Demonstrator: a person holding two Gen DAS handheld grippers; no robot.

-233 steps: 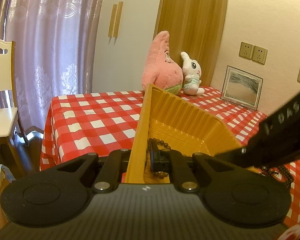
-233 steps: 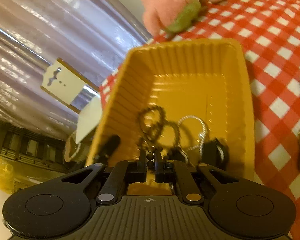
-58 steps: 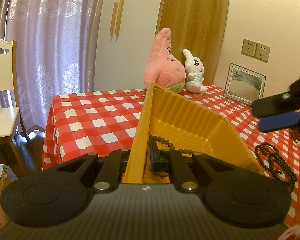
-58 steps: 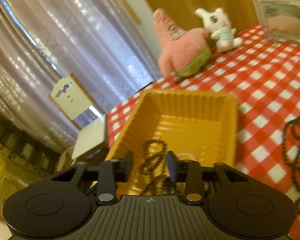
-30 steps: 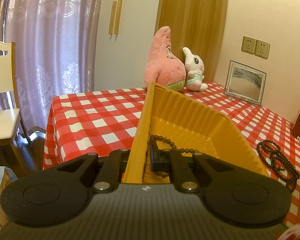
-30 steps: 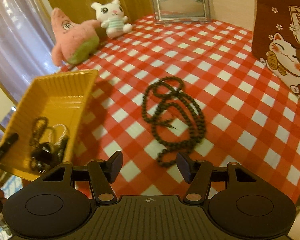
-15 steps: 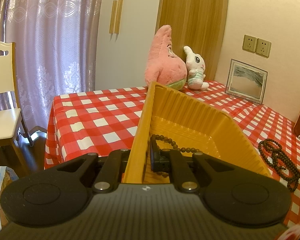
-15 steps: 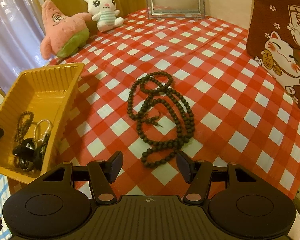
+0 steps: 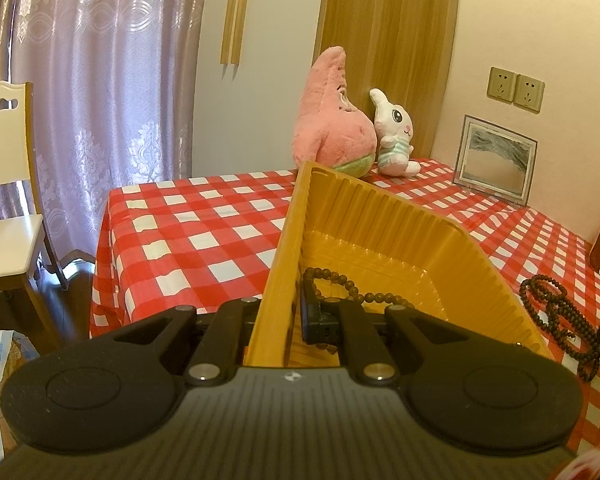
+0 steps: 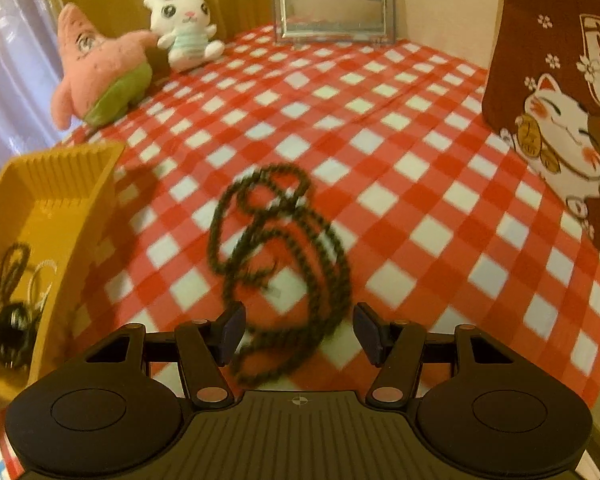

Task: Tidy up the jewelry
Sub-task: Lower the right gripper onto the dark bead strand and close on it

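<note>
Above the bead necklace (image 10: 284, 264), right tongs (image 10: 300, 334) gape empty (left tongs (image 9: 284, 316) pinch the tray (image 9: 384, 216) wall).

A red-and-white checked tablecloth (image 10: 380, 168) covers the table. At its far edge, towards eleven o'clock, a pink starfish plush (image 10: 100, 68) leans beside a white bunny plush (image 10: 184, 28), the two touching. At twelve o'clock a framed sand picture (image 10: 334, 0) stands upright against the wall. At two o'clock stands a brown cushion with a lucky cat (image 10: 560, 100). Off the table's left side, at nine o'clock, a cream chair (image 9: 4, 200) stands before the lilac curtain (image 9: 92, 68). Wall sockets (image 9: 516, 88) sit above the picture.
</note>
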